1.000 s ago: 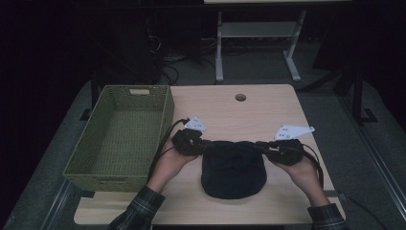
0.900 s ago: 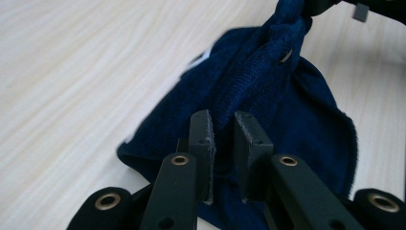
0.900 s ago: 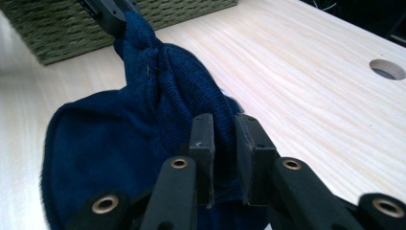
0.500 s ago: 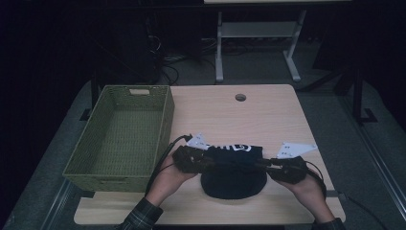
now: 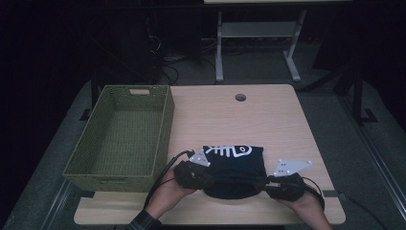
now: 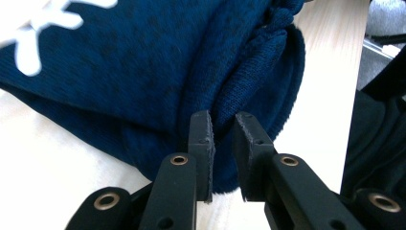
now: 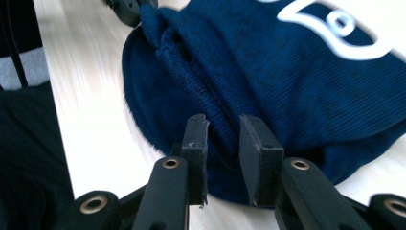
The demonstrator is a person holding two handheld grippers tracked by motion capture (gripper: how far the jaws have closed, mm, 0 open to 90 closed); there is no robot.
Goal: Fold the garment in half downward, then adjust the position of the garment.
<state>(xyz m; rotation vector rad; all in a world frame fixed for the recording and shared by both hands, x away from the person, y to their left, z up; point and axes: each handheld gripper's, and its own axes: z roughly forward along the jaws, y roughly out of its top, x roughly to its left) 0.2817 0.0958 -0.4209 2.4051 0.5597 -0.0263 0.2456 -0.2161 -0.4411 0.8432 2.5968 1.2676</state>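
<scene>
A dark blue knit garment with a white fish-skeleton print lies folded near the table's front edge. My left gripper comes in from its left side, and its jaws are shut on a thick fold of the knit; the left gripper pinches the cloth at the edge. From the other side my right gripper holds the same front fold, and in its own view the right gripper grips the ribbed cloth. A hand holds each gripper.
A green woven basket stands empty along the left of the wooden table. A round cable hole sits near the far edge. Beyond the table are a white stand's legs and cables on the dark floor.
Both grippers have drawn back toward the front edge with the garment's edge, folding it over so the white print faces up.
</scene>
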